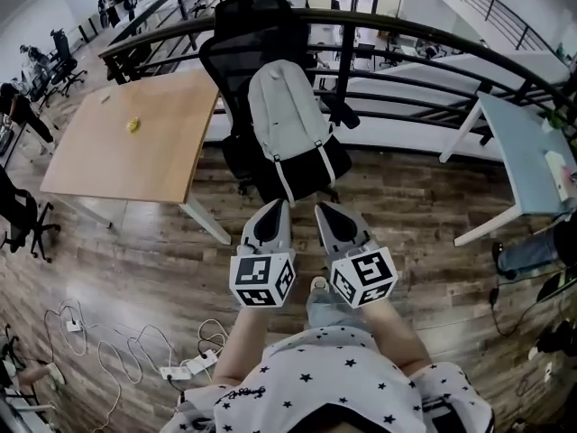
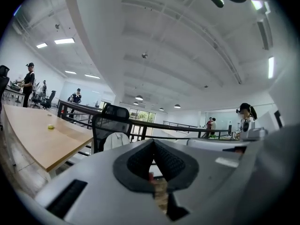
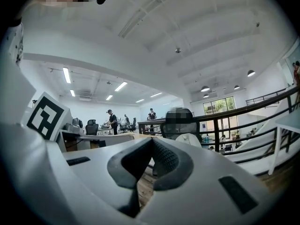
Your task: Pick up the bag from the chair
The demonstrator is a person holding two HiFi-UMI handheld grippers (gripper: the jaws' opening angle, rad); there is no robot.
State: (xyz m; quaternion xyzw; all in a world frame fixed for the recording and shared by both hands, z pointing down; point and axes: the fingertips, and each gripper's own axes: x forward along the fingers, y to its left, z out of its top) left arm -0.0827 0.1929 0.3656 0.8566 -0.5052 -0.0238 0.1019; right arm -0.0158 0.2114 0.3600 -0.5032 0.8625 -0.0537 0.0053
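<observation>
The grey bag (image 1: pixel 283 120) is leaning upright against the back of the black chair (image 1: pixel 255 18), at twelve o'clock from the person. The left tongs (image 1: pixel 272 215) and right tongs (image 1: pixel 328 215) are hovering short of the chair at six o'clock, each clenched on nothing. The reach is probably only beginning. Opening one pair early and aiming at a strap or the top edge, not the smooth front, should be giving a surer hold.

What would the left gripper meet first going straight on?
Likely the left gripper would reach the lower end of the bag on the chair; its own view puts the bag slightly left of the jaws, so that is uncertain.
</observation>
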